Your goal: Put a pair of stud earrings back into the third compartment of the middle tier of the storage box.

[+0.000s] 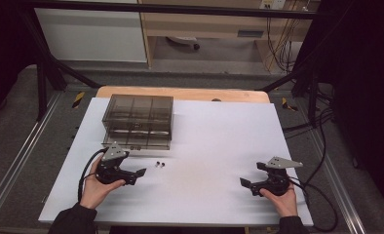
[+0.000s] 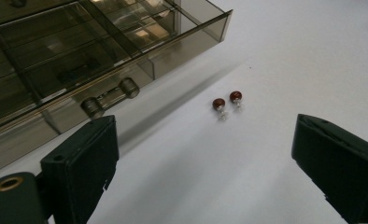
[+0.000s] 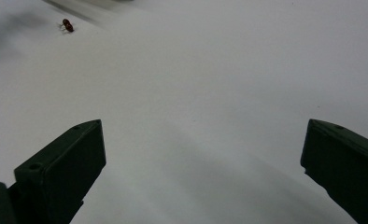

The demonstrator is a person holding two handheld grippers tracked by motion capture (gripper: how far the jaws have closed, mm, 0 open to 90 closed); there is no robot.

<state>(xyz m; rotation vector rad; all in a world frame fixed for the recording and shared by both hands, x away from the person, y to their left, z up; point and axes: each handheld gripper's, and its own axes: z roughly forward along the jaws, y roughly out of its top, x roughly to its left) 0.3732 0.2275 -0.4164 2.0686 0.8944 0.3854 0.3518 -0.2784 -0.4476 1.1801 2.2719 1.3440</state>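
Two small dark-red earrings [image 2: 227,102] lie side by side on the white desk [image 1: 214,141], left of centre in the high view, just below the smoky plastic drawer box [image 1: 138,121]. No readable writing shows on the box or earrings; a pale label on the shelf at the upper right is too blurred to read. The left tongs [image 1: 131,175], lower left, stand wide open and empty, pointing toward the earrings. The right tongs [image 1: 253,177], lower right, are likewise spread wide, holding nothing.
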